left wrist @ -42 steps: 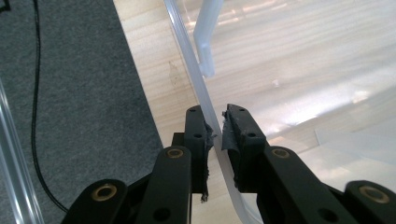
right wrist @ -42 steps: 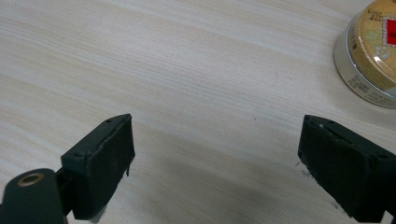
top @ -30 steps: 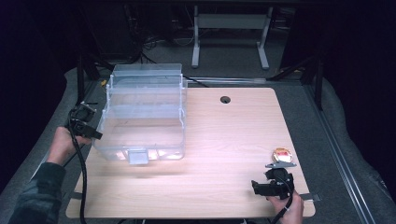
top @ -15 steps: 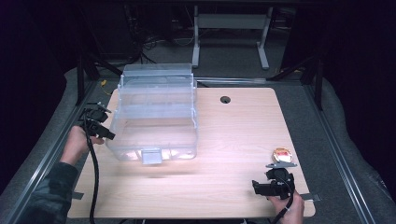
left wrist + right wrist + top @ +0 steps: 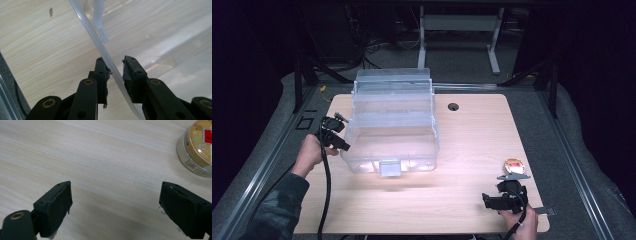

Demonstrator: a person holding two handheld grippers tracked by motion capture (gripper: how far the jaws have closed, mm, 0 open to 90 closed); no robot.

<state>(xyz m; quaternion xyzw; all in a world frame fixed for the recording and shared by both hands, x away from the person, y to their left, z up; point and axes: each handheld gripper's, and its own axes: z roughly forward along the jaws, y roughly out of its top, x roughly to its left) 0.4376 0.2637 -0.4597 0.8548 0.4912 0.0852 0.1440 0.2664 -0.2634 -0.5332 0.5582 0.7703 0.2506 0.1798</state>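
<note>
Clear rigid plastic storage box [image 5: 392, 122] sits left-centre on the light wooden table [image 5: 472, 145]. Left gripper [image 5: 115, 71] straddles its thin rim, jaws just easing apart, pads probably off it. Light, slick, flexes; grab the rim. Right gripper [image 5: 115, 207] gapes, empty.

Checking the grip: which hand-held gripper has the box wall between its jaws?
The left hand-held gripper, straddling the clear plastic box rim; the right gapes over bare table.

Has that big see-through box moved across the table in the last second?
Yes. The clear box has slid rightward, toward the table's dark hole, drawn by the left gripper, whose fingers have just been opening around its wall.
</note>
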